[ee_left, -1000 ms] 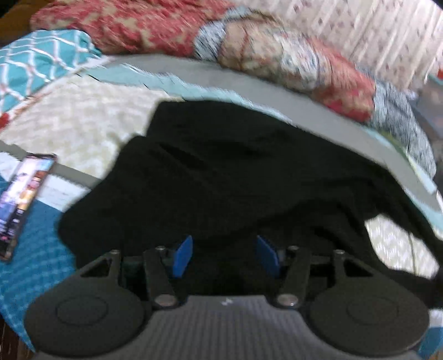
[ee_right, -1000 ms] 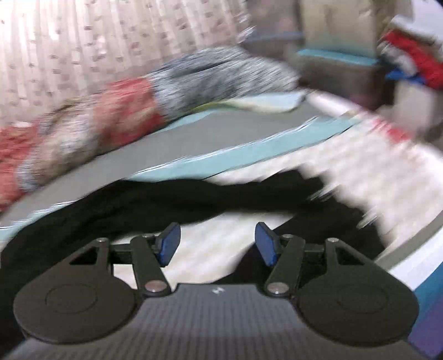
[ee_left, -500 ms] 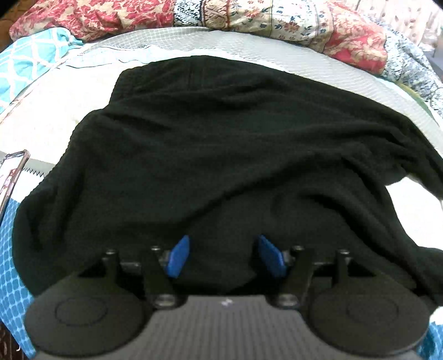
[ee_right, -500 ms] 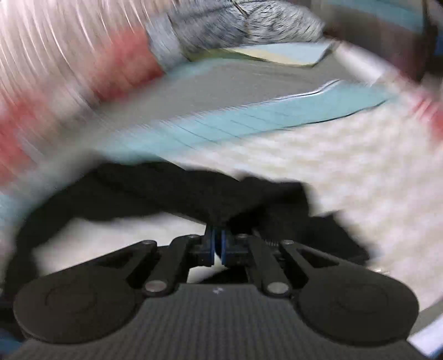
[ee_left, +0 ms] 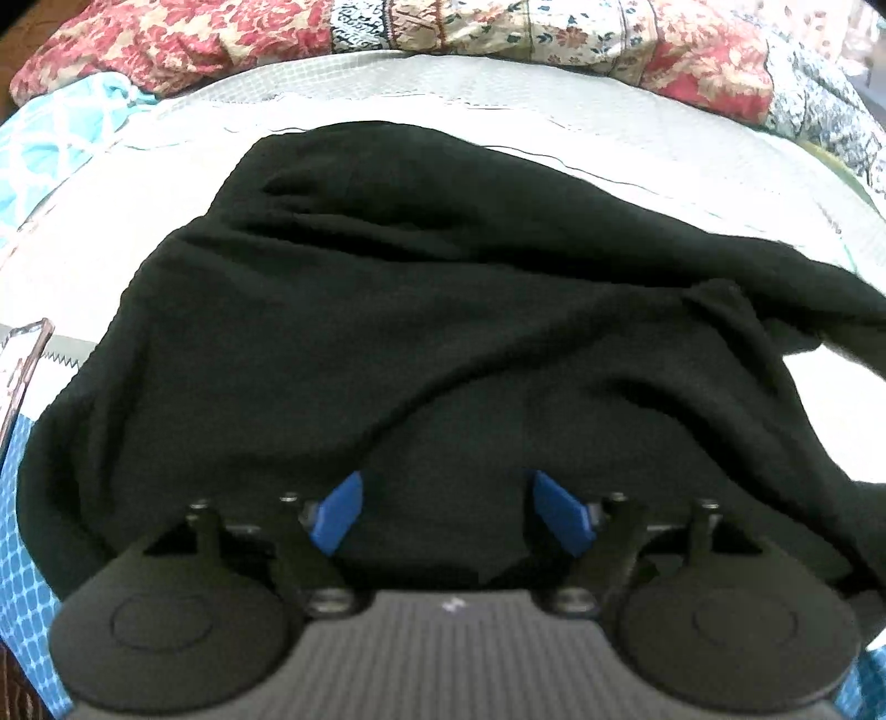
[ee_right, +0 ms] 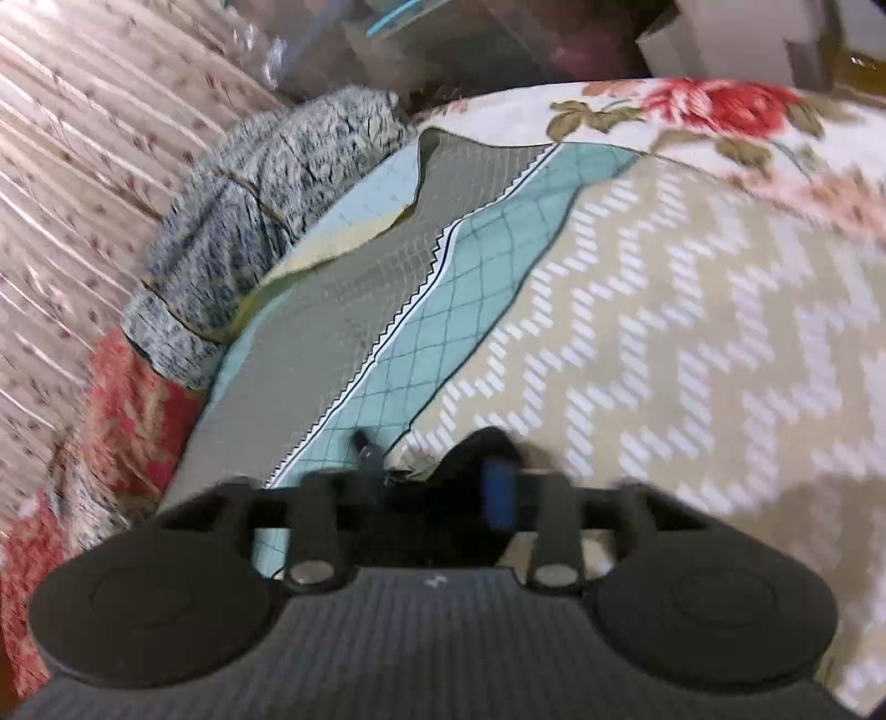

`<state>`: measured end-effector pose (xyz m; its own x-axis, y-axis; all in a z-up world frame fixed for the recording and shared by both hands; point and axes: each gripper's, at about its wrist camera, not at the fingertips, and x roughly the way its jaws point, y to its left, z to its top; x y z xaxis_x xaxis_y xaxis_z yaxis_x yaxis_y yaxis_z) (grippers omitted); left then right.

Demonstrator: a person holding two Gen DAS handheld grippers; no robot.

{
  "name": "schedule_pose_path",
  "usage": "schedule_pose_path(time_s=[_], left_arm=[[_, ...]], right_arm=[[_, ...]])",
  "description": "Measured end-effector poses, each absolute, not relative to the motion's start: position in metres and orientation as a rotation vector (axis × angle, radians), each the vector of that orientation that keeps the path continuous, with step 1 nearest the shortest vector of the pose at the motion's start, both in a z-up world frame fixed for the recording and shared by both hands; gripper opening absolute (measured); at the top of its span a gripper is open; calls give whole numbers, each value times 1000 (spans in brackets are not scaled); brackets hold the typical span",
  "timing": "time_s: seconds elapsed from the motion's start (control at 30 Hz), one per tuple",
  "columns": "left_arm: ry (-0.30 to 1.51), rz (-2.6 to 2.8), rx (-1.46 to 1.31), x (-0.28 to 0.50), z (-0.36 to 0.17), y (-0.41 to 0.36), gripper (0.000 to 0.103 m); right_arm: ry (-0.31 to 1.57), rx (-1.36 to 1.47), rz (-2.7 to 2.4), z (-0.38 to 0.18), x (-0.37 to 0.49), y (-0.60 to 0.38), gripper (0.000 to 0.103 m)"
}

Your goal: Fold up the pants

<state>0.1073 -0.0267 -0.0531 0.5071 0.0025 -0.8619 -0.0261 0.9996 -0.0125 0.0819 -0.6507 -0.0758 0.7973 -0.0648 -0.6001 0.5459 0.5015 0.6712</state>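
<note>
Black pants (ee_left: pixel 432 310) lie spread and rumpled on a patchwork bedspread (ee_left: pixel 138 232), filling the left wrist view. My left gripper (ee_left: pixel 447 518) is open, low over the near edge of the pants, its blue pads apart with black cloth between and below them. In the right wrist view my right gripper (ee_right: pixel 437 487) holds a bunch of black pants fabric (ee_right: pixel 476 448) between its fingers, lifted over the zigzag-patterned bedspread (ee_right: pixel 692 332). The view is blurred by motion.
Red floral and grey patterned quilts (ee_left: pixel 498 39) are piled along the far side of the bed. A phone edge (ee_left: pixel 22 365) shows at the left. A grey-blue quilt (ee_right: pixel 249 221) and a curtain (ee_right: pixel 66 138) stand beyond the right gripper.
My right gripper closed on the pants fabric and swung it up and away over the bed. My left gripper stayed open and moved closer over the pants.
</note>
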Motion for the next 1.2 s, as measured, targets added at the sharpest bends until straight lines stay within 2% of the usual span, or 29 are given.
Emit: schedule_pose_path(time_s=[0.03,0.17,0.3,0.37,0.43,0.5,0.57,0.67,0.7,0.73,0.77,0.8,0.87,0.9,0.93,1.0,1.03,1.1,1.13,1.2], left_arm=[[1039,15,-15,108,-53,-29,75],[1045,11,-14,109,-52,-30,76],[1003,-3,-56,112,-31,-21,64],[884,-15,-7,118,-3,-21,64],[773,-29,118,131,18,-31,66],[698,-104,280,149,31,-55,76],[637,-241,452,161,31,-84,81],[535,-362,735,177,7,-130,86],[546,-401,781,186,-3,-141,86],[575,-438,799,197,-13,-153,86],[610,-465,788,208,-20,-163,86],[648,-492,758,217,-24,-171,86],[718,-568,674,232,-28,-183,80],[741,-600,643,235,-32,-187,71],[757,-620,626,237,-34,-191,60],[787,-629,607,241,-42,-201,30],[799,-638,593,244,-43,-204,18],[804,-649,559,247,-44,-205,13],[800,-655,544,252,-43,-206,8],[794,-661,529,252,-39,-207,3]], right_arm=[[535,1010,-373,-81,76,-651,65],[495,1073,-408,-82,60,-662,64],[421,928,-573,-53,46,-658,65],[433,844,-524,-40,46,-648,65],[473,741,-470,-27,62,-633,65],[509,647,-421,-19,78,-617,70],[540,584,-380,-19,87,-606,85],[633,554,-374,-36,115,-599,84],[668,555,-365,-44,121,-599,81],[693,537,-360,-49,123,-597,55],[721,490,-365,-52,123,-593,19],[736,454,-364,-52,119,-590,18],[685,455,-316,-42,95,-591,17],[666,444,-292,-37,77,-591,17],[670,415,-292,-34,63,-591,18],[725,347,-291,-38,39,-590,23],[762,335,-283,-43,28,-592,31],[808,341,-312,-50,10,-598,55],[796,352,-336,-48,4,-600,70],[739,371,-409,-40,-2,-606,72]])
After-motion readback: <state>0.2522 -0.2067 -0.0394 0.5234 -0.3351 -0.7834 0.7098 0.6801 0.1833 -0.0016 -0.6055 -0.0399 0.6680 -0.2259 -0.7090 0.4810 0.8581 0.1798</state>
